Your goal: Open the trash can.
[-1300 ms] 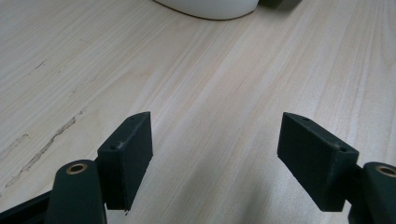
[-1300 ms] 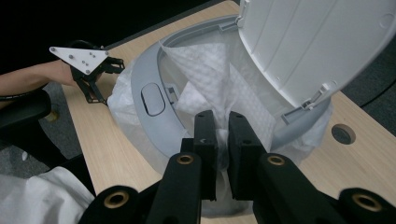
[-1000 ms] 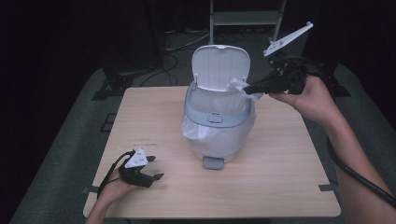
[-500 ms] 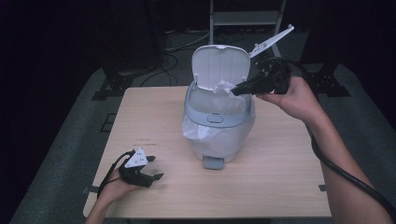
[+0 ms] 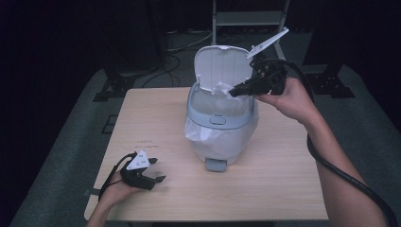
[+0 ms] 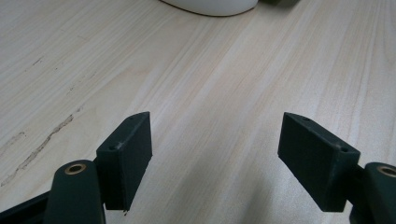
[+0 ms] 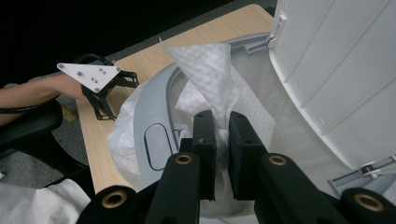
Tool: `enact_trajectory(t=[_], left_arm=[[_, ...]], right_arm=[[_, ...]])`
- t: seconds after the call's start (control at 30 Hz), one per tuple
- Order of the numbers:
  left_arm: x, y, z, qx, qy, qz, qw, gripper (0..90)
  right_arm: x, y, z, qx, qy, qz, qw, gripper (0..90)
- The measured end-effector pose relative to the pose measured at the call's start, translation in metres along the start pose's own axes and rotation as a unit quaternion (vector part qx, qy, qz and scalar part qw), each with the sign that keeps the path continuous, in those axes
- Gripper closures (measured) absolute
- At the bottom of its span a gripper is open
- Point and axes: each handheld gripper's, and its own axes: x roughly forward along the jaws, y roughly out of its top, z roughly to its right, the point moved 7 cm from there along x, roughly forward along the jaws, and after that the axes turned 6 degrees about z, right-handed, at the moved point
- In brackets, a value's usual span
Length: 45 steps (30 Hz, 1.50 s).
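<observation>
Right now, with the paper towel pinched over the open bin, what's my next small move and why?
Probably lower the right gripper a little further and then open it. Its jaws clamp the crumpled paper towel just above the bin, whose lid stands open, so the towel should drop into the white liner bag.

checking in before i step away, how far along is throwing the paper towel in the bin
Done: the bin lid stands open and the liner bag is in place. In hand: the right gripper pinches a crumpled paper towel above the bin's opening. Left: releasing it and shutting the lid. The left gripper rests open on the table.
</observation>
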Motion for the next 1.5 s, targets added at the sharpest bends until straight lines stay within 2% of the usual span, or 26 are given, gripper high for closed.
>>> enact_trajectory(t=[0.6, 0.73, 0.87, 1.17, 1.5], left_arm=[[-0.001, -0.001, -0.001, -0.005, 0.002, 0.002, 1.0000, 25.0], [-0.001, -0.001, -0.001, -0.005, 0.001, 0.002, 1.0000, 25.0], [-0.001, -0.002, -0.001, -0.005, 0.000, 0.001, 1.0000, 25.0], [-0.002, -0.002, -0.001, -0.005, 0.000, 0.000, 1.0000, 24.9], [-0.001, -0.002, -0.001, -0.005, -0.002, -0.001, 1.0000, 24.9]], right_arm=[[0.025, -0.001, 0.009, 0.012, 0.004, 0.000, 0.9999, 76.6], [0.031, -0.003, 0.011, 0.016, 0.001, -0.004, 0.9999, 69.6], [0.035, -0.003, 0.012, 0.018, -0.001, -0.003, 0.9998, 67.4], [0.029, -0.010, 0.018, 0.024, -0.009, -0.003, 0.9997, 68.8], [0.008, -0.025, 0.032, 0.036, -0.024, 0.001, 0.9991, 77.8]])
